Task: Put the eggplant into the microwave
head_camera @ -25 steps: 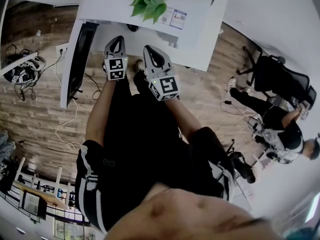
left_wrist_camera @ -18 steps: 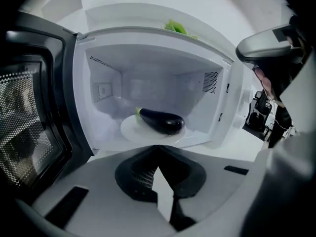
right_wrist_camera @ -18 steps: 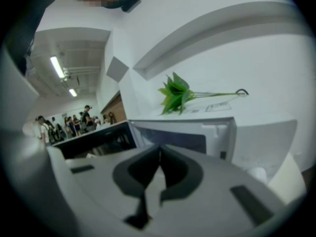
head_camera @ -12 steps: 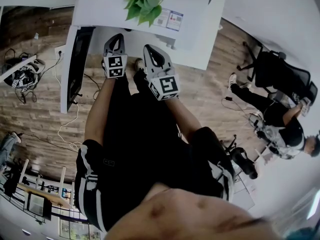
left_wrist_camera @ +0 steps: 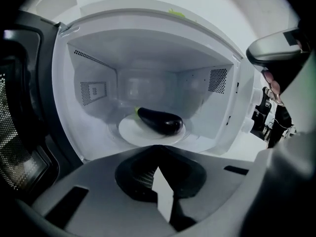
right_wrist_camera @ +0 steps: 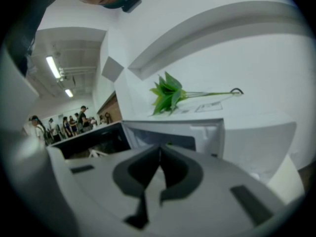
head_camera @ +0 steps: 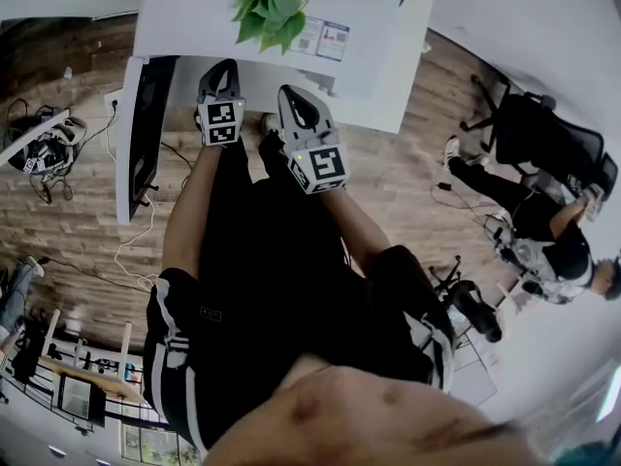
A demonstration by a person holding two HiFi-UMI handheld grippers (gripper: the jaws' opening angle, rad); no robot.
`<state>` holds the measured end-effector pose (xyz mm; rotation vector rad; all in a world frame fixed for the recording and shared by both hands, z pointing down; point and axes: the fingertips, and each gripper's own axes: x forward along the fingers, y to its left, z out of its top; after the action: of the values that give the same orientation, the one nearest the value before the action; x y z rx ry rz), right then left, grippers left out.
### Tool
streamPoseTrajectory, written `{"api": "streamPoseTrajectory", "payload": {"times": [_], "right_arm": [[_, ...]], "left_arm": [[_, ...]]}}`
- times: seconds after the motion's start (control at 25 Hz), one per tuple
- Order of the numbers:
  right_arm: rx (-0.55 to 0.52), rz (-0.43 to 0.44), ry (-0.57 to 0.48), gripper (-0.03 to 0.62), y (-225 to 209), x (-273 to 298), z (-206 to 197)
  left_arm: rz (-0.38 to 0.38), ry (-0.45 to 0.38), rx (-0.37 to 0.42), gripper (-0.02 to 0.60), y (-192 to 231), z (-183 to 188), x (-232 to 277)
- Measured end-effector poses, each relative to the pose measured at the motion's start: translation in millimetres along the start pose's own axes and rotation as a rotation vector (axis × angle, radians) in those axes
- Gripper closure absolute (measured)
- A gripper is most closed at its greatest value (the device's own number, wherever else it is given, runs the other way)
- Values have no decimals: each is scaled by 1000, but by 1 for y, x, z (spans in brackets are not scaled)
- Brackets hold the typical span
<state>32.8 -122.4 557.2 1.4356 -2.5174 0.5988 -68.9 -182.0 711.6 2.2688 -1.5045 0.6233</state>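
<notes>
Between the pressed-together fingers of the left gripper (left_wrist_camera: 156, 169) nothing is caught; the two dark pads meet tip to tip with no gap. Just past those fingertips, and slightly above them in the left gripper view, a round white plate (left_wrist_camera: 127, 131) lies on the floor of the open white microwave (left_wrist_camera: 148, 48). The dark purple, glossy eggplant (left_wrist_camera: 160, 121) rests lengthwise on that plate, its green stem end pointing away to the fingers' left (fully inside the cavity, apart from the walls). Off to the left of the fingers the microwave's dark, mesh-windowed door (left_wrist_camera: 22, 127) stands swung wide open. Beyond the eggplant is the pale back wall, with vent grilles on both side walls.

The right gripper (right_wrist_camera: 159, 148) likewise has its fingers closed on each other, holding nothing. Ahead of its tips is the microwave's front; above them a green leafy plant sprig (right_wrist_camera: 167, 95) lies on the white top. Far to their left, a group of people (right_wrist_camera: 74, 120) stands in the room.
</notes>
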Motion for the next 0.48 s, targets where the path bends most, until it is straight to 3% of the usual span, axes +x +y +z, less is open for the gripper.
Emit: {"api": "streamPoseTrajectory", "payload": {"times": [0.48], "right_arm": [[14, -19, 1, 562, -7, 1, -1]], "left_arm": [[-15, 5, 1, 549, 0, 10, 16]]}}
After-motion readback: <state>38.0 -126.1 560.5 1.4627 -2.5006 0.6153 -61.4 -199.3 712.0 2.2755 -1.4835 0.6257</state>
